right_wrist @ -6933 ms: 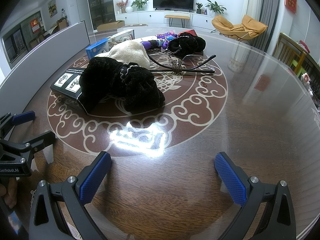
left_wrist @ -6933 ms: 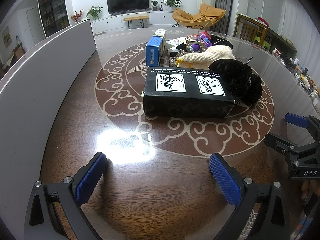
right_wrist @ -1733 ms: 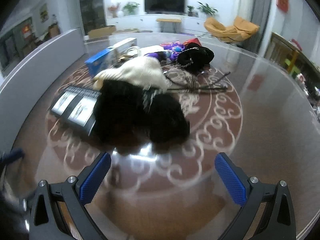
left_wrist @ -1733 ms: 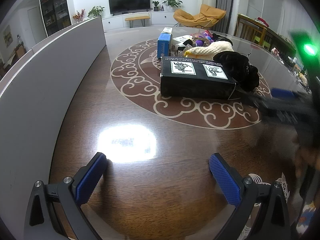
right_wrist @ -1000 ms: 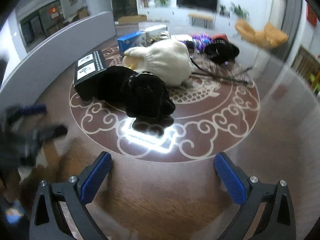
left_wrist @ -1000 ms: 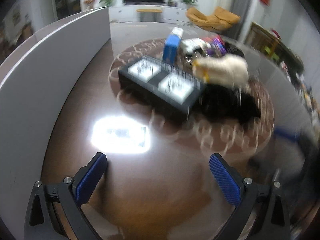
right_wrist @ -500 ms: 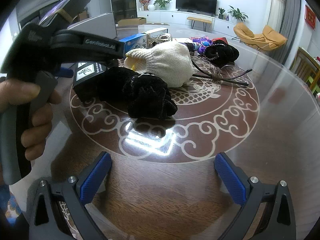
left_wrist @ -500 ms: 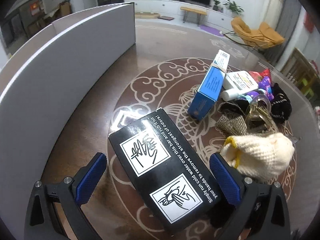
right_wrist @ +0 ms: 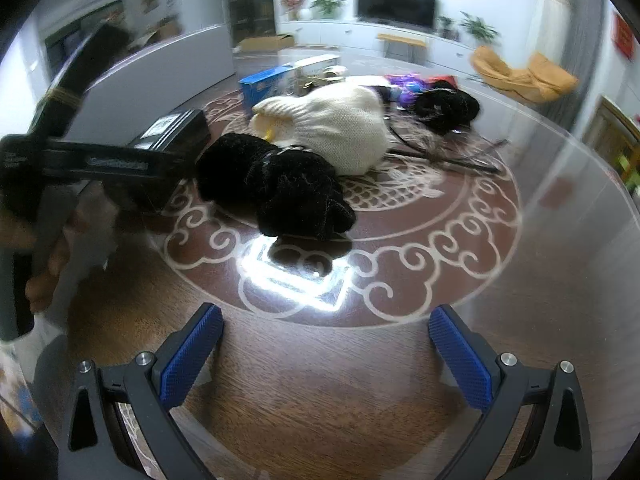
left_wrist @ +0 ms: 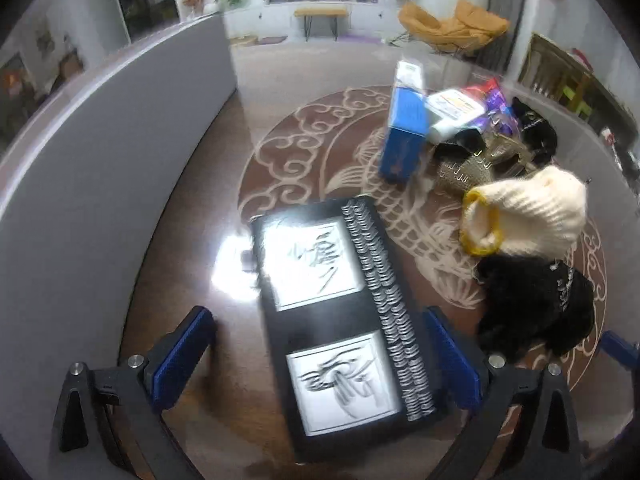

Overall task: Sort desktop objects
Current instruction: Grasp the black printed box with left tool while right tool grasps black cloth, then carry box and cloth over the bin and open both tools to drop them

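Observation:
A black box [left_wrist: 340,320] with two white picture labels lies on the brown patterned table, its near end between the fingers of my left gripper [left_wrist: 318,360]. That gripper is open; its right pad [left_wrist: 452,360] sits close to the box's side and the left pad [left_wrist: 184,356] stands apart. In the right wrist view the left gripper's body [right_wrist: 92,164] and a hand [right_wrist: 44,256] hide part of the box [right_wrist: 176,136]. My right gripper [right_wrist: 326,360] hangs open over bare table, short of a black fluffy garment [right_wrist: 280,188].
A cream knit hat [left_wrist: 528,208], the black fluffy garment [left_wrist: 536,304], a blue carton [left_wrist: 404,136], a white tube [left_wrist: 452,112] and purple items [left_wrist: 496,100] are piled to the right. A grey partition [left_wrist: 100,160] curves along the left. Dark sticks [right_wrist: 440,156] lie behind the hat.
My left gripper has come down and forward over the black box, which now lies between its fingers. The right gripper has hardly shifted.

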Motion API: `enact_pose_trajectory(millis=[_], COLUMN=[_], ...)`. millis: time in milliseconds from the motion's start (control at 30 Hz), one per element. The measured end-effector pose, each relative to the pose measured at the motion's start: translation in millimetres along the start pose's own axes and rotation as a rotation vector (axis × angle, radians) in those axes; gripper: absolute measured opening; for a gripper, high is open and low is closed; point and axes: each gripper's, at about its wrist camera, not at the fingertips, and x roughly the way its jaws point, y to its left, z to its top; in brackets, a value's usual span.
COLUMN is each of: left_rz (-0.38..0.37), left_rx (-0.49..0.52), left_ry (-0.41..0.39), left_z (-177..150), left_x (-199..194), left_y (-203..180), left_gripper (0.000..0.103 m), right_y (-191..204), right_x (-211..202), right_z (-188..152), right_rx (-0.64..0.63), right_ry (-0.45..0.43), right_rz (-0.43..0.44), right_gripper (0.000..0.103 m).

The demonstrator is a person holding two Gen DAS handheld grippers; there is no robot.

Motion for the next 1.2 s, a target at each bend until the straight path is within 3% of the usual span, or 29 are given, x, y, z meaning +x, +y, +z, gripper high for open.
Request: enact_pose_trajectory(millis=[100, 200, 300, 333, 400, 433, 700, 833, 933, 1033, 1200], left_rz=[-0.027, -0.043, -0.059, -0.068, -0.097, -0.11, -0.296, -0.358, -0.311, -0.194, -0.006], left_rx=[-0.029, 0.031, 0.064, 0.061, 0.05, 0.044, -0.036, -0.087, -0.127, -0.179, -0.277], left_ry=[0.041, -0.03, -0.037, -0.037, -0.046, -0.053, -0.163, -0.239, -0.292, -0.306, -0.201], left_z=[5, 1, -10, -13, -23, -27, -51, -55, -54, -52, -54], left_x=[4, -8, -15, -17, -26, -30, -108, -162, -195, -208, -178], left_y=[5, 5, 11, 14, 22, 25, 34, 71, 120, 177, 263], left_gripper=[0.103, 0.058, 0.058, 0.058, 0.058, 0.058, 0.058, 0.058, 0.058, 0.058, 0.058], right_y=[-4, 5, 23, 31, 39, 40, 19, 35, 79, 142, 242], right_x=[6, 0, 14, 22, 32, 35, -39, -80, -101, -104, -77], right_z=[28, 57, 74, 79, 81, 80, 96, 119, 144, 166, 186], right_rx=[-0.073, -0.124, -0.174, -0.195, -0.215, -0.21, -0.09, -0.07, -0.081, -0.091, -0.149], right_ry=[0.068, 0.026, 0.057, 0.07, 0.092, 0.107, -0.011, -0.103, -0.167, -0.181, -0.121], right_rz=[0.015, 0.083, 0.112, 0.113, 0.118, 0.125, 0.133, 0.189, 0.277, 0.394, 0.479], right_gripper=[0.103, 0.103, 0.102, 0.096, 0.067, 0.043, 0.043, 0.043, 0.043, 0.043, 0.043])
